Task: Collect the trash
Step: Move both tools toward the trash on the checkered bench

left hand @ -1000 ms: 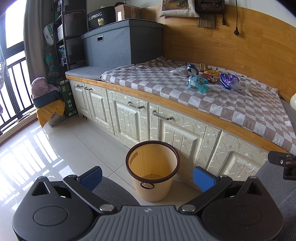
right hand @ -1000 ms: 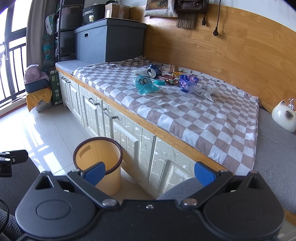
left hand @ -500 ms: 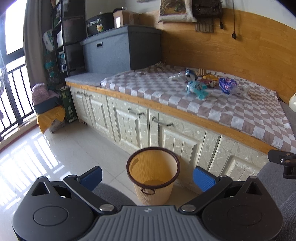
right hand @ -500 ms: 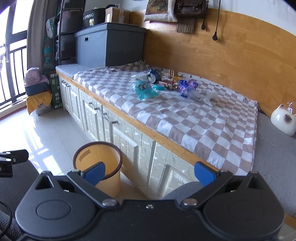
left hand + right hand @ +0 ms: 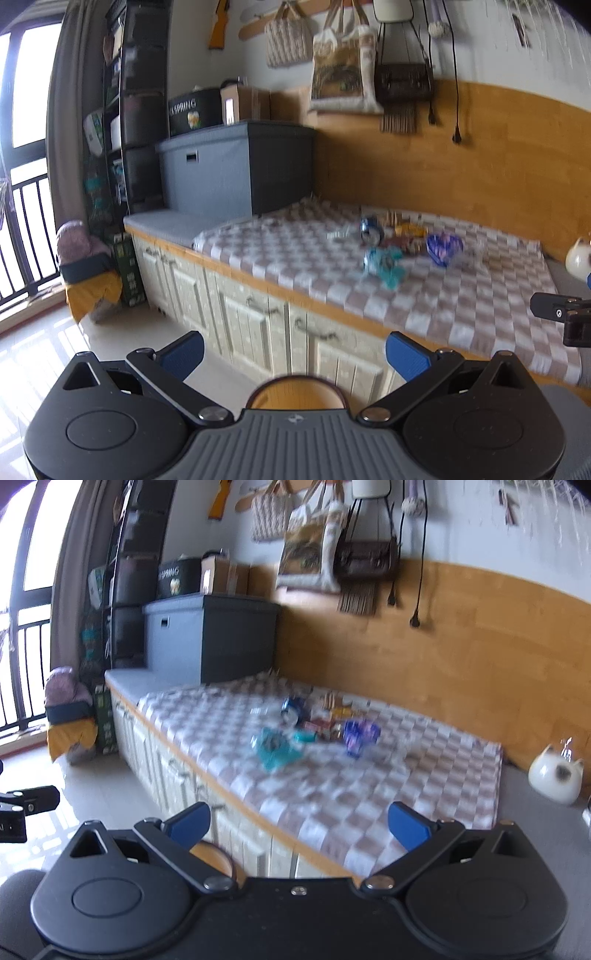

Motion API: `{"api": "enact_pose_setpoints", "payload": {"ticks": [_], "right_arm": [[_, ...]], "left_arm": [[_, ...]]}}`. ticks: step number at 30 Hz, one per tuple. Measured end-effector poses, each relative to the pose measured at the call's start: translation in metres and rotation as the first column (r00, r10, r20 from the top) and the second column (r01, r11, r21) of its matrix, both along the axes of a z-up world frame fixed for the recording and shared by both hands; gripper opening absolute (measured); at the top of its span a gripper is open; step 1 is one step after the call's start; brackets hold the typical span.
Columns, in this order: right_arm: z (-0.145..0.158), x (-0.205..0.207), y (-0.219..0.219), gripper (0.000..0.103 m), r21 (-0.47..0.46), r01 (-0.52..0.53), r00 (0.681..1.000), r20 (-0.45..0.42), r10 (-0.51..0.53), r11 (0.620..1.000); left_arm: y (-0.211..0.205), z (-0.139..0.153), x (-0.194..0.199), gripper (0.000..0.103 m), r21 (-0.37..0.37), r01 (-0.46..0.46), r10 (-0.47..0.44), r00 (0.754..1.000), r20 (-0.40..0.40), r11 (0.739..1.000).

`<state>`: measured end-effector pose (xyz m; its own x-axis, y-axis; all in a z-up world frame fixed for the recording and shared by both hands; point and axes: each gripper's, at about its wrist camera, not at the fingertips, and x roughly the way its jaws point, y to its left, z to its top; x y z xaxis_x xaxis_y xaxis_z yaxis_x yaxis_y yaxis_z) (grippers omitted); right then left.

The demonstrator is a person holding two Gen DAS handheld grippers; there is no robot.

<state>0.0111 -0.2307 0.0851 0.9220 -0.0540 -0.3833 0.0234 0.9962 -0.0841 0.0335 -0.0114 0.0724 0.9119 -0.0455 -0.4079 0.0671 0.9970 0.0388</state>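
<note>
My left gripper (image 5: 294,350) is wide open and holds nothing. My right gripper (image 5: 298,821) is wide open and empty too.

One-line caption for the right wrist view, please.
Open, empty right gripper faces scattered wrappers and a blue can on the brown-and-white checkered cloth; the tan plastic wastebasket peeks below.

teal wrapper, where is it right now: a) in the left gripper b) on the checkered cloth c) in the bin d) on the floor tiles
b: the teal wrapper lies on the checkered cloth, at the near edge of the trash pile; the left gripper is open and empty.
</note>
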Motion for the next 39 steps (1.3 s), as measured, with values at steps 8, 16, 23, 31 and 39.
{"api": "enact_pose_setpoints", "payload": {"ticks": [8, 16, 23, 31, 39], "right_arm": [[0.026, 0.039, -0.014, 0.103, -0.018, 0.024, 0.994, 0.103, -0.022, 1.000], [0.040, 0.097, -0.053, 0.103, 0.005, 0.079, 0.986, 0.147, -0.079, 0.997], [0.032, 0.163, -0.103, 0.103, 0.095, 0.158, 0.982, 0.093, -0.166, 0.983], [0.002, 0.243, -0.160, 0.103, 0.168, 0.301, 0.953, -0.018, -0.303, 0.939], [-0.037, 0.310, -0.216, 0.098, 0.305, 0.410, 0.912, -0.155, -0.379, 0.860]], "left_arm": [[-0.012, 0.029, 0.044, 0.103, 0.013, 0.001, -0.002, 0.996, 0.090, 1.000], [-0.037, 0.045, 0.108, 0.103, 0.037, 0.021, -0.026, 0.992, 0.126, 0.999], [-0.065, 0.043, 0.180, 0.103, -0.026, 0.073, -0.071, 0.993, 0.095, 0.997], [-0.104, 0.014, 0.266, 0.103, -0.070, 0.152, -0.155, 0.987, -0.039, 0.986], [-0.129, -0.027, 0.335, 0.103, -0.092, 0.231, -0.244, 0.953, -0.181, 0.969]]}}
